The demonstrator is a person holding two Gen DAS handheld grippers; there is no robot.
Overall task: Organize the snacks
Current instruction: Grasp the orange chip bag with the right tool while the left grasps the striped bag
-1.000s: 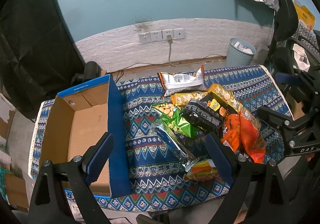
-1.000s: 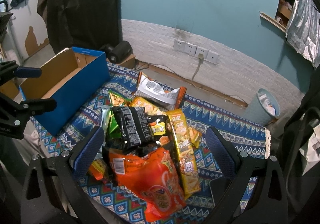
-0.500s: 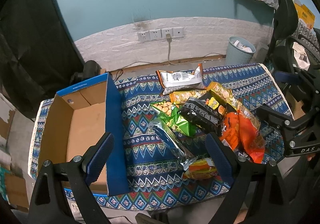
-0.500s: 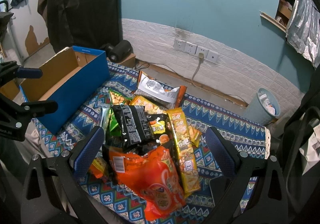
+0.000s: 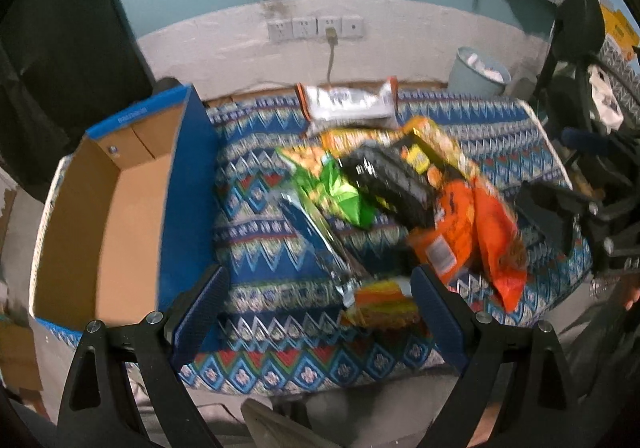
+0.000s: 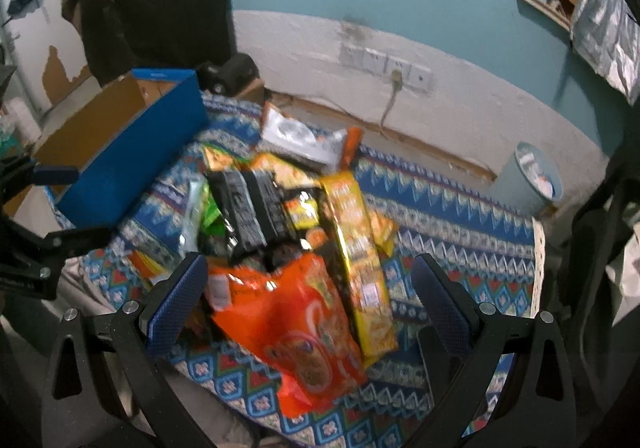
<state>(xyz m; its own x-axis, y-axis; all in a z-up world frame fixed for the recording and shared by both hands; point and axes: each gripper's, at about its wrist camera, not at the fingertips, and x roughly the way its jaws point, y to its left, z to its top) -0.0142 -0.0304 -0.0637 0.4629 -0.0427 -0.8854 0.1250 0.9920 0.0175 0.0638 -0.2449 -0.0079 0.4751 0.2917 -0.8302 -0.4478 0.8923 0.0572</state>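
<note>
both grippers hang above the near edge of the patterned cloth (image 5: pixel 256 248), and neither has touched a snack yet, so by my reading the sorting has not begun. the left gripper (image 5: pixel 320 312) has its jaws spread wide and carries nothing; it looks down between the cardboard box (image 5: pixel 120 208) and the pile, a sensible spot for ferrying packets leftward into the box. the right gripper (image 6: pixel 310 304) is also wide and empty, with the orange bag (image 6: pixel 296 320) lying directly between and below its fingers, which makes that bag the likeliest first pick.

the snacks sit heaped in one overlapping pile right of the box. the orange bag is nearest, a long yellow packet (image 6: pixel 356 256) lies along its right side, and a black packet (image 6: pixel 252 212) rests on top behind it. a green bag (image 5: pixel 340 192) and a silvery blue packet (image 5: pixel 316 244) spill toward the left, with a small yellow-red packet (image 5: pixel 380 300) at the near edge. a white packet (image 5: pixel 348 108) lies alone at the far side.

the box stands open and bare inside, its blue wall facing the pile, presumably placed close so each transfer is short. both views are blurred, so labels cannot be read.
</note>
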